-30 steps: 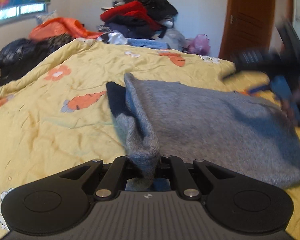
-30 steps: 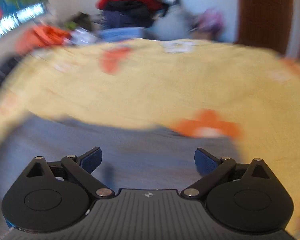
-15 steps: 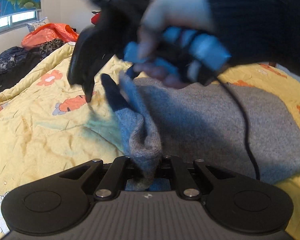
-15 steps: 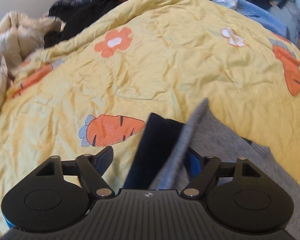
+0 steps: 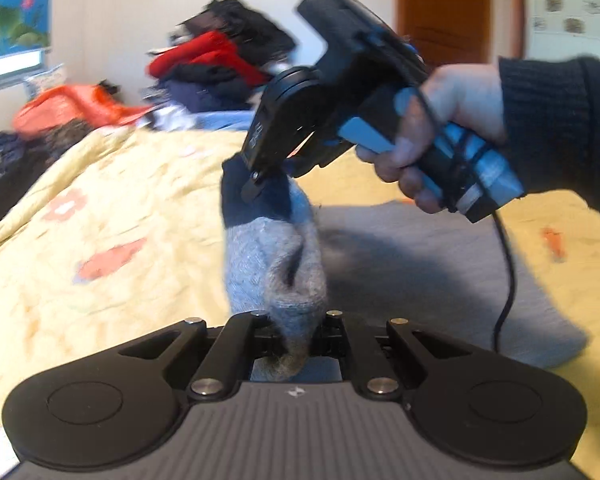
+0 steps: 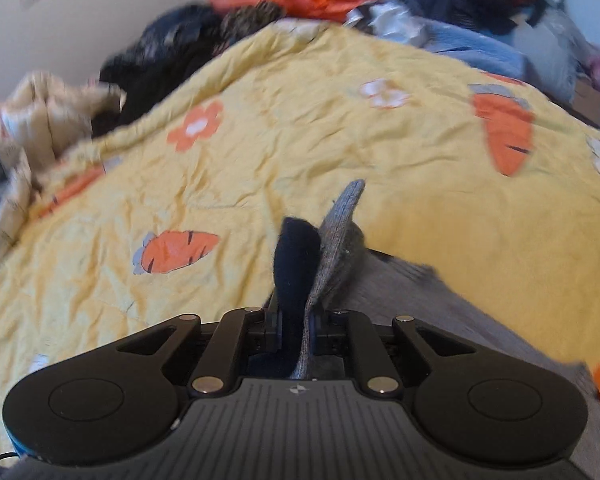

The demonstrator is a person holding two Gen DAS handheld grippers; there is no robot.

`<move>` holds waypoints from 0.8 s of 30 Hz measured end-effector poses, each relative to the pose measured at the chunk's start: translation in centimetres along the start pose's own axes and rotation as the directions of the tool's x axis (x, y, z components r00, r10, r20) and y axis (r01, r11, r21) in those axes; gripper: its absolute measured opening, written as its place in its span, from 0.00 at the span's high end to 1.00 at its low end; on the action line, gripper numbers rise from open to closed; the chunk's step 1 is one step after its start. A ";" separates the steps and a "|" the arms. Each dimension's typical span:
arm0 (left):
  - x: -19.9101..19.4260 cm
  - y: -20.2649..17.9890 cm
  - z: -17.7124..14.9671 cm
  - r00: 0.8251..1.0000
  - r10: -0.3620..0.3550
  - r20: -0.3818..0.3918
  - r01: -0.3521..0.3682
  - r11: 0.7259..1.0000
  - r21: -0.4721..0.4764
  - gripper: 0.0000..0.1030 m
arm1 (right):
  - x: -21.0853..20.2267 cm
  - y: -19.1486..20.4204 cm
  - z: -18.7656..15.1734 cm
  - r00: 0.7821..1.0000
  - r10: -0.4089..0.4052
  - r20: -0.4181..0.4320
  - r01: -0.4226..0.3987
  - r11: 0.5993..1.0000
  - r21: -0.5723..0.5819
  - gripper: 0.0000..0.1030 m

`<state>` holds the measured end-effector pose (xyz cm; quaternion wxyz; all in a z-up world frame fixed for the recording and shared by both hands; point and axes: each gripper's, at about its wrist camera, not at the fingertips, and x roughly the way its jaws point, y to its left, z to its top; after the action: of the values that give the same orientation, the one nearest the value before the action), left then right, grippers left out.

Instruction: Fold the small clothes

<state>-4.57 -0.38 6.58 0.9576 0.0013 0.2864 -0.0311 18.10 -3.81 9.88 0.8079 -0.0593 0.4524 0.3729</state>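
A grey knit garment [image 5: 420, 264] with a dark navy band lies on the yellow quilt [image 5: 120, 208]. My left gripper [image 5: 296, 320] is shut on a bunched grey corner of it, lifted off the bed. In the left wrist view, a hand [image 5: 452, 120] in a dark sleeve holds my right gripper [image 5: 256, 184] down onto the navy band [image 5: 256, 204] just beyond. In the right wrist view, my right gripper [image 6: 296, 316] has its jaws closing tight on the navy band [image 6: 296, 256] and grey edge [image 6: 340, 232], with the pads pressing the cloth.
A heap of red, black and orange clothes [image 5: 220, 64] sits at the far end of the bed, with dark clothing [image 6: 160, 52] along the left side. A brown door [image 5: 440, 8] stands behind. A black cable [image 5: 508, 272] hangs from the right gripper over the garment.
My right gripper swung in from the right, came down over the navy band and closed on it. My left gripper rose a little, still holding the grey corner.
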 end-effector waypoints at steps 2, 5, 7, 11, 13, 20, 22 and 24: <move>0.0 -2.7 0.7 0.998 -0.055 0.006 0.055 0.998 0.037 0.95 | -3.3 -3.0 -1.0 0.999 -0.005 0.040 0.004 0.999 0.046 0.87; 0.3 -7.2 1.2 0.992 -0.128 0.007 0.126 0.987 0.104 0.94 | -7.2 -7.3 -3.2 0.997 -0.036 0.069 0.029 0.995 0.096 0.87; 1.0 -10.1 1.1 0.984 -0.177 -0.017 0.178 0.975 0.133 0.94 | -9.1 -10.1 -5.1 0.996 -0.055 0.076 0.044 0.990 0.134 0.87; 3.2 -15.3 0.0 0.969 -0.225 -0.108 0.240 0.956 0.168 0.94 | -10.1 -15.1 -9.5 0.992 -0.111 0.062 0.095 0.969 0.227 0.87; 4.3 -17.4 -0.9 0.968 -0.210 -0.140 0.237 0.947 0.218 0.94 | -9.5 -16.7 -11.5 0.991 -0.130 0.042 0.115 0.959 0.259 0.87; 5.5 -19.7 -2.2 0.978 -0.134 -0.160 0.182 0.922 0.342 0.94 | -9.2 -20.2 -13.1 0.987 0.046 0.151 -0.110 0.887 0.449 0.35; 5.8 -20.5 -2.2 0.980 -0.121 -0.158 0.171 0.916 0.363 0.94 | -8.7 -20.5 -12.6 0.986 0.037 0.164 -0.109 0.882 0.458 0.31; 5.9 -20.8 -2.3 0.981 -0.112 -0.157 0.164 0.912 0.376 0.94 | -7.8 -20.6 -12.1 0.991 0.012 0.135 -0.072 0.889 0.451 0.71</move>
<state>-2.14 -21.40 1.71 0.9128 0.1722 0.3367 -0.1545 20.84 -28.05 3.86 0.8184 0.1655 0.4754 0.2772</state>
